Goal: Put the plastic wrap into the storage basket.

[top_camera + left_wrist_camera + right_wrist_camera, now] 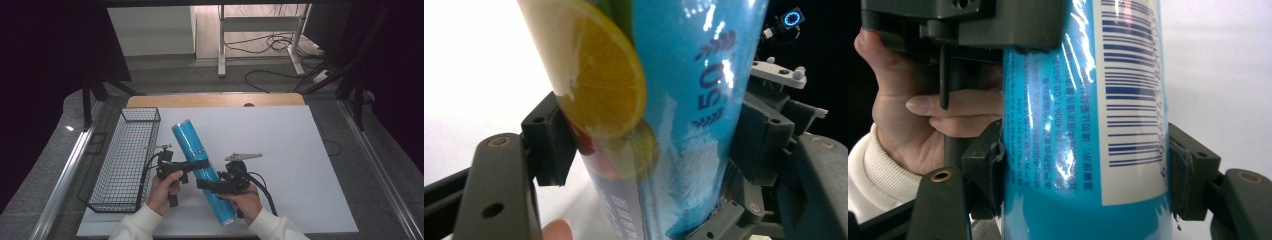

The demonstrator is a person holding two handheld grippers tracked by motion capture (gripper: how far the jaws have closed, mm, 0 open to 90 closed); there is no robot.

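Both grippers, L & R, clamp tilted blue tube.

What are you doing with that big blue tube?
A person holds a two-jaw gripper in each hand, and both are clamped on one long shiny blue tube with fruit pictures and a barcode. The left gripper grips it about halfway along, and the right gripper grips it nearer the person. The tube is tilted over the white table, beside a black wire basket.
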